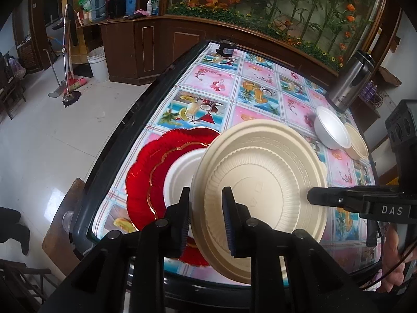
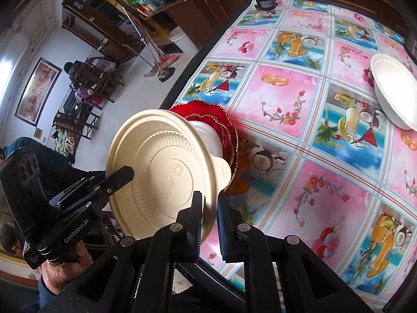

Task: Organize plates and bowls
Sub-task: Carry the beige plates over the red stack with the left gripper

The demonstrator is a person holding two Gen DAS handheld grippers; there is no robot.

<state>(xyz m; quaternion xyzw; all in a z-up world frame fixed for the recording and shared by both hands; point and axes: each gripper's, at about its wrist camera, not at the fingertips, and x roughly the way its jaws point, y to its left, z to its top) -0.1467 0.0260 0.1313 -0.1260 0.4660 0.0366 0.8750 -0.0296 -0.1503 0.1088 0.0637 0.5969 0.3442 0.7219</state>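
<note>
above the red plate, which holds a white dish, both the left gripper and right gripper pinch the cream plate's rim, jaws nearly closed.

Both grippers angle downward (fingers nearly together).

Cream plate hides most of white plate.
</note>
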